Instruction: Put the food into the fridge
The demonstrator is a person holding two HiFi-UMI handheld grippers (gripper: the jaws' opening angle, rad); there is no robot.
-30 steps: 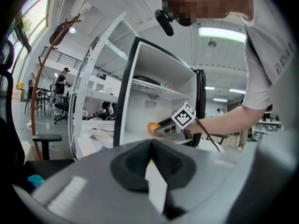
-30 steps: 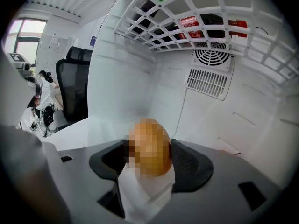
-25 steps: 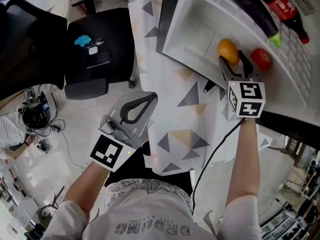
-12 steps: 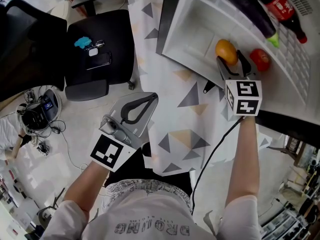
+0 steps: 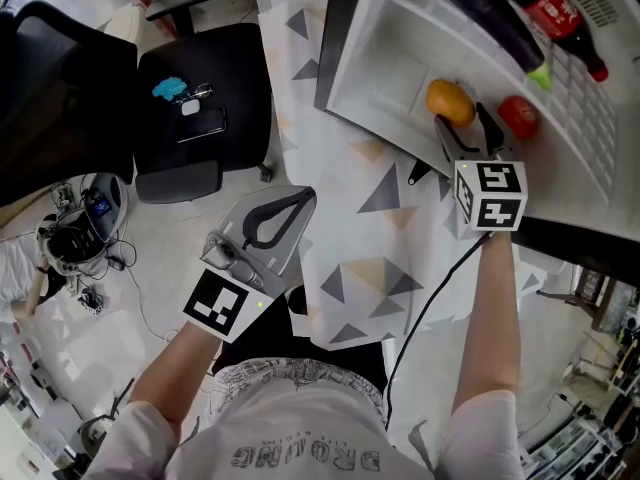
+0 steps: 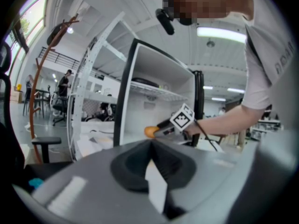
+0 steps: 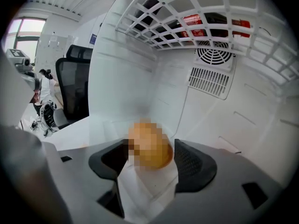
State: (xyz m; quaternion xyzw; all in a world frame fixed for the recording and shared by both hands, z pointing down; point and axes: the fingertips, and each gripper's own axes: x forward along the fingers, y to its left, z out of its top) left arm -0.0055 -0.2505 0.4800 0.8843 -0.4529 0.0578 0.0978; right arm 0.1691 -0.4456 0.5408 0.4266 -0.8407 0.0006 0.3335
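Head view: the right gripper (image 5: 462, 120) reaches into the open white fridge (image 5: 385, 73), its jaws spread apart and gripping nothing. The round orange fruit (image 5: 449, 101) rests on the fridge's white floor just ahead of the jaw tips, with a round red fruit (image 5: 518, 117) near it on the other side of the gripper. A long dark aubergine (image 5: 490, 13) and a red-labelled cola bottle (image 5: 560, 16) lie on the white wire shelf (image 7: 187, 27) above. The left gripper (image 5: 292, 201) hangs outside over the patterned cloth (image 5: 370, 268), jaws closed together and empty
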